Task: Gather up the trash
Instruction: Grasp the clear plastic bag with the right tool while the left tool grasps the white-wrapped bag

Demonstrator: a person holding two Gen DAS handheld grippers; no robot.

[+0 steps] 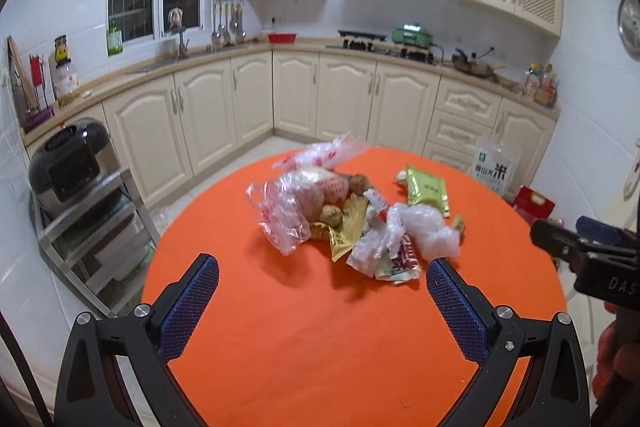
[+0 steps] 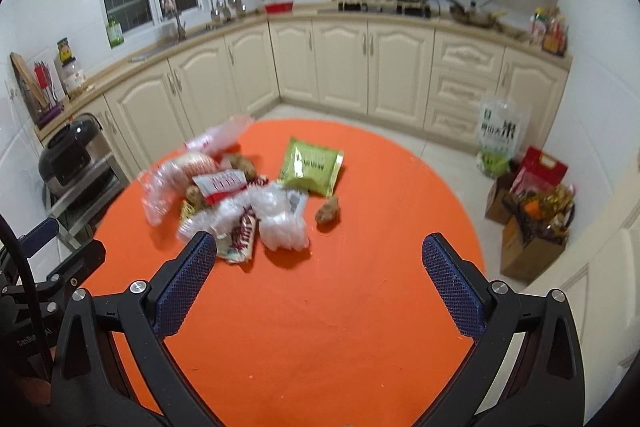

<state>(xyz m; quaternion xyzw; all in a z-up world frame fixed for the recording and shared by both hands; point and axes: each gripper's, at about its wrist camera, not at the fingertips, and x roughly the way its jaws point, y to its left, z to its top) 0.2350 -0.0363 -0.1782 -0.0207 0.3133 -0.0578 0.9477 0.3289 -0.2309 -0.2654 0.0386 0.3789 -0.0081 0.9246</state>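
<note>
Left gripper [image 1: 322, 279]: your fingers are spread wide, holding nothing, low over the orange table [image 1: 304, 347].
Right gripper [image 2: 320, 259]: also spread and empty.
Trash pile [image 1: 340, 223]: mid-table, ahead of both grippers; wrappers, crumpled plastic, brown lumps.
Green packet [image 2: 314, 167]: flat, at the far edge of the pile.
Approach: start with the nearest crumpled plastic [image 2: 280, 223]; pinch a raised fold, not the flat film.

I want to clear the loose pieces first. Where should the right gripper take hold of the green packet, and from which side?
Grip the green packet at its near right corner, coming from the right with the open right hand-held gripper. It lies flat on the orange table, so only an edge gives the fingers purchase. Its right side is bare, while its left side adjoins the pile and a brown lump sits just below.
</note>
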